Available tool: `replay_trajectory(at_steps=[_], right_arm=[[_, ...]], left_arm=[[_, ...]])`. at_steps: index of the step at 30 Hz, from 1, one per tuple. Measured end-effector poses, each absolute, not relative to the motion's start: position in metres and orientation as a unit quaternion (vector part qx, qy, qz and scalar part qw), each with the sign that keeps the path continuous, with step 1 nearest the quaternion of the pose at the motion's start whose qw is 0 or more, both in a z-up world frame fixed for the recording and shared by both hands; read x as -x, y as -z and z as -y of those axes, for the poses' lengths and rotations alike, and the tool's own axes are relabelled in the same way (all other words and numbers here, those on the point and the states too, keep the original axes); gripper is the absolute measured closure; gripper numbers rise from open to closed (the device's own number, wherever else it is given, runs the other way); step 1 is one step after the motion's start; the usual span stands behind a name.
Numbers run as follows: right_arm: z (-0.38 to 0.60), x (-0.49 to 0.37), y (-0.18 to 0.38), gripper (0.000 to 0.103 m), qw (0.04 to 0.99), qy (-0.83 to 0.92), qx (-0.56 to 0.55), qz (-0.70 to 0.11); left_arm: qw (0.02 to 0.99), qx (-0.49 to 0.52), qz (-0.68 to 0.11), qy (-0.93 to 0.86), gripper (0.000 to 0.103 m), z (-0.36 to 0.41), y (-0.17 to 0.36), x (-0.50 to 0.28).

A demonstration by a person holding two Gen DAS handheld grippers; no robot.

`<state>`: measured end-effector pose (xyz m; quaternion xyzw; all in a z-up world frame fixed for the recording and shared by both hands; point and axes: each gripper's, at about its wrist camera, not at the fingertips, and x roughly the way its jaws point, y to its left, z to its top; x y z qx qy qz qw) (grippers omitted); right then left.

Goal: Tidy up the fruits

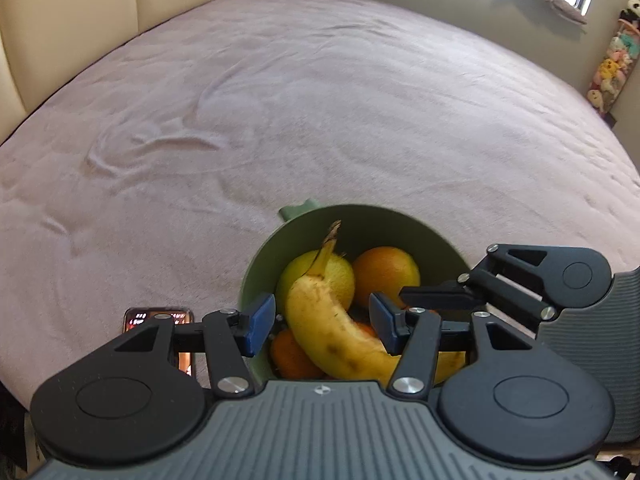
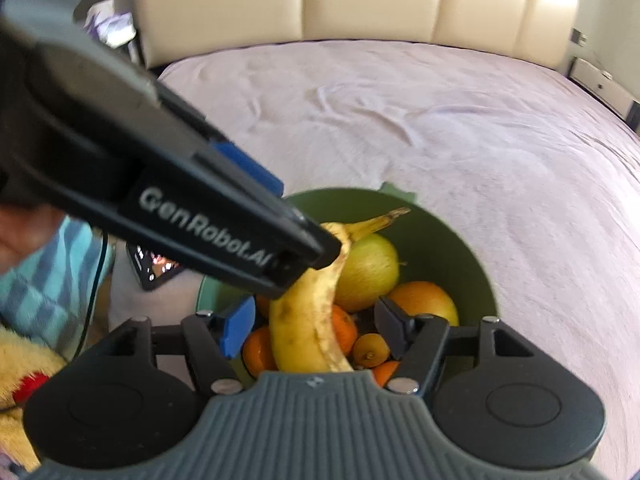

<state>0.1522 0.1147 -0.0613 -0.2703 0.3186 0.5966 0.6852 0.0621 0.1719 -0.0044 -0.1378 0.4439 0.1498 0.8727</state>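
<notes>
The green bowl sits on the bed at lower centre of both views. One banana lies atop the fruit, between the spread fingers of the left hand-held gripper, which grasps nothing. The right hand-held gripper also hangs released over it. Visible: one yellow-green apple, one large orange, several small oranges.

A wide bed carries everything, spread with a pale pinkish-lilac cover creased into shallow curved wrinkles. A green bowl sits directly on the cover near the bed's front edge. Just left of the bowl, a phone lies flat on the cover with its screen lit.
</notes>
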Motion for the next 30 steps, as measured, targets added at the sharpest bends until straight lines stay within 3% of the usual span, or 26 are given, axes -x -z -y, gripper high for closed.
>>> replay_trajectory(at_steps=[10,13,20,30], right_arm=[[-0.057,-0.156,0.021,0.034,0.786,-0.474,0.223,-0.327],[-0.027,-0.159,0.01,0.024,0.823,-0.42,0.168,-0.344],[0.034,-0.138,-0.014,0.02,0.882,-0.314,0.069,-0.346],[0.077,-0.088,-0.035,0.009,0.928,-0.227,0.055,-0.292]], left_arm=[[0.901,0.109,-0.405,-0.112,0.038,-0.145,-0.014,-0.053],[0.911,0.089,-0.391,-0.097,0.036,-0.132,-0.02,-0.048],[0.925,0.04,-0.374,-0.057,0.03,-0.09,-0.027,-0.038],[0.941,0.02,-0.337,-0.032,0.025,-0.052,-0.037,-0.018]])
